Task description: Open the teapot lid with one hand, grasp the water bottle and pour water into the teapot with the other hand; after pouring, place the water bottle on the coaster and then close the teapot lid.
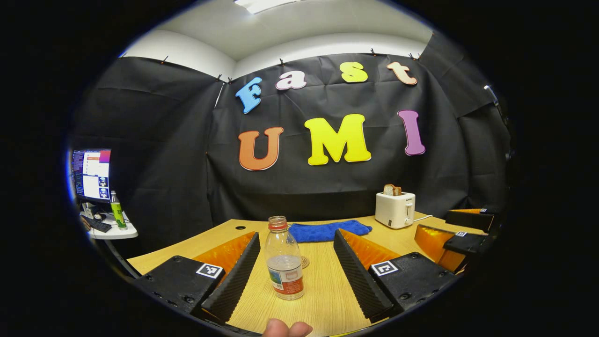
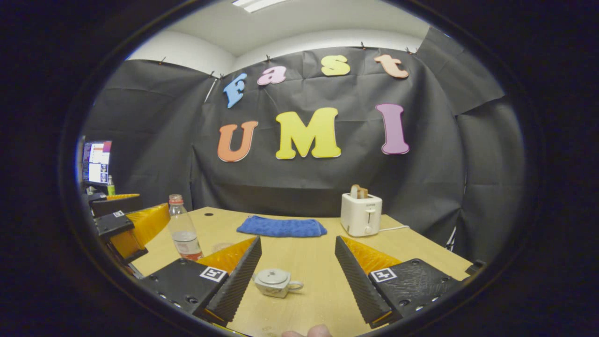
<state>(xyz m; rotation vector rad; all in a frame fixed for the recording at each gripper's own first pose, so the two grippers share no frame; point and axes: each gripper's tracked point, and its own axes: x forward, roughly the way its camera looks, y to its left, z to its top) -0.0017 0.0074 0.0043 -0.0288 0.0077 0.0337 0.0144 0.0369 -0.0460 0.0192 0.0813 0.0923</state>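
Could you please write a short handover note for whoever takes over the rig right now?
Left gripper: open, with the bottle upright between its fingers, untouched.
Right gripper: open, facing the teapot, lid on.
Coaster: on the table just behind the bottle.
Done: nothing yet.
Left: lift the lid, grasp the bottle, pour, set it on the coaster, close the lid.

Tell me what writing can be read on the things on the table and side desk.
Nothing can be read:
Water bottle label: print blurred.
Toaster front: a small mark, too small to read.
Monitor screen: too small to read.
Left gripper tags: square code patterns, no words.
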